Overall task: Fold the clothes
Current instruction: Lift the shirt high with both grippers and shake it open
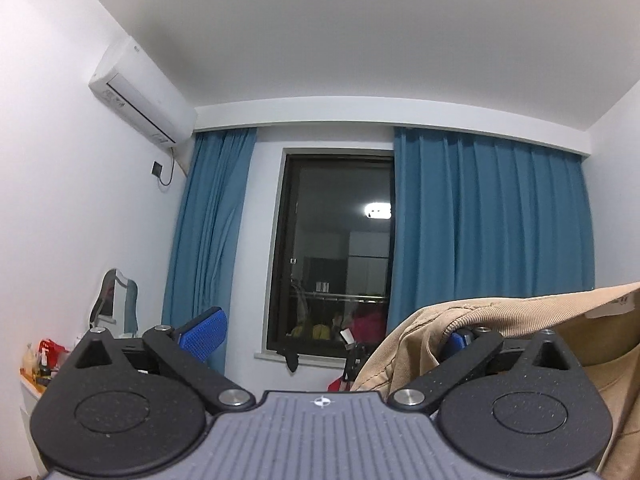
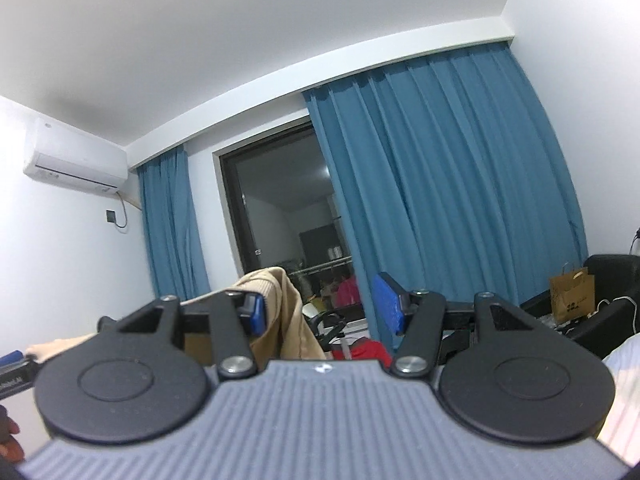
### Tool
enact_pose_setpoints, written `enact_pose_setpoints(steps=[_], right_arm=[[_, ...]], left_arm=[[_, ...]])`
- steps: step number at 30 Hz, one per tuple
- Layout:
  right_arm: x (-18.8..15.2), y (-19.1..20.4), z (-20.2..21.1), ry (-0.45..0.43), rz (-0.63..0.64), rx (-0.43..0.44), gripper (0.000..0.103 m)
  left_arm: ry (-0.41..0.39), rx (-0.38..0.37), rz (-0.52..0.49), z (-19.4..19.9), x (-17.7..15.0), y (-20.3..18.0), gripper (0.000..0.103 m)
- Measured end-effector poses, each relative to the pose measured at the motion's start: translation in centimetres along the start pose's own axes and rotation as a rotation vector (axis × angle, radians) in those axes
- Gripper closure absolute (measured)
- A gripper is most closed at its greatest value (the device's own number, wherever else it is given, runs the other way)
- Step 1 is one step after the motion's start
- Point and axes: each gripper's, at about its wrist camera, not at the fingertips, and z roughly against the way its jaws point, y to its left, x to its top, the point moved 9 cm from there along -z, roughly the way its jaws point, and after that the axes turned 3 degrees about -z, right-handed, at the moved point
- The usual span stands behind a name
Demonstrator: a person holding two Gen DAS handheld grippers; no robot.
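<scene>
Overhead, white ceiling (image 1: 360, 32); blue curtains (image 1: 492, 220) flanking dark window (image 1: 336, 248).

Hand-held grippers: appearance, both wrist views.
Left hand-held gripper (image 1: 332, 332) and right hand-held gripper (image 2: 320, 308): grey ribbed body, black speckled round discs, black link arms with silver screws, blue ridged pads (image 1: 204, 334); small crosshair mark on body.

Even indoor light; lamp glare in window (image 1: 378, 211); fisheye-bent edges.
</scene>
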Motion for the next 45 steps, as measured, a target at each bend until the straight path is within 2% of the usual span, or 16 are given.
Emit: enact_pose_setpoints(steps=[2, 5, 8, 12, 18, 22, 25, 28, 30, 31, 34, 36, 37, 39, 41, 45], right_arm=[[-0.4, -0.3, -1.1, 0.030, 0.006, -0.010, 0.046], [-1.3, -0.9, -3.0, 0.080, 0.020, -0.030, 0.046], [-4.6, -2.4, -5.9, 0.148, 0.022, -0.059, 0.045], [-11.3, -5.8, -12.0, 0.229, 0.017, -0.097, 0.045], [-23.5, -12.6, -23.5, 0.319, 0.008, -0.162, 0.042], [-34.2, -18.3, -32.3, 0.410, 0.041, -0.222, 0.042], [-43.5, -22.1, -37.4, 0.585, 0.064, -0.255, 0.042], [-51.5, -24.7, -41.2, 0.760, 0.112, -0.256, 0.042], [-56.3, -26.1, -43.3, 0.875, 0.161, -0.258, 0.042], [-58.2, -26.4, -44.0, 0.932, 0.205, -0.259, 0.042], [-62.4, -26.0, -44.3, 1.129, 0.292, -0.195, 0.042], [-64.5, -25.3, -44.3, 1.260, 0.334, -0.131, 0.042], [-64.7, -24.7, -44.3, 1.287, 0.340, -0.100, 0.042], [-64.1, -23.1, -44.3, 1.299, 0.337, -0.041, 0.034], [-63.0, -21.8, -44.3, 1.280, 0.304, -0.002, 0.032], [-58.5, -20.7, -43.3, 1.072, 0.156, -0.046, 0.032]], left_arm=[[0.020, -0.011, -0.005, -0.8, 0.4, -0.5, 0.000], [0.078, -0.012, -0.037, -3.0, -0.8, -1.5, 0.000], [0.144, -0.014, -0.053, -6.5, -4.1, -2.1, 0.000], [0.218, -0.006, -0.075, -13.0, -11.5, -2.8, 0.000], [0.293, 0.011, -0.074, -25.1, -25.9, -4.6, 0.000], [0.414, 0.013, -0.102, -34.8, -38.6, -6.3, 0.000], [0.553, 0.013, -0.147, -40.9, -49.5, -7.4, 0.000], [0.700, -0.001, -0.185, -44.8, -59.6, -8.0, 0.004], [0.788, -0.007, -0.220, -46.2, -64.9, -8.5, 0.006], [0.820, -0.019, -0.229, -47.0, -66.4, -8.6, 0.007], [0.895, -0.072, -0.277, -48.3, -69.5, -9.1, 0.006], [0.978, -0.131, -0.315, -48.5, -70.9, -9.8, 0.005], [1.025, -0.162, -0.334, -48.5, -71.4, -10.1, 0.005], [1.083, -0.203, -0.345, -47.7, -71.3, -10.3, 0.005], [1.081, -0.238, -0.313, -47.1, -70.0, -10.3, 0.005], [0.950, -0.262, -0.235, -44.2, -66.1, -9.8, 0.002]])
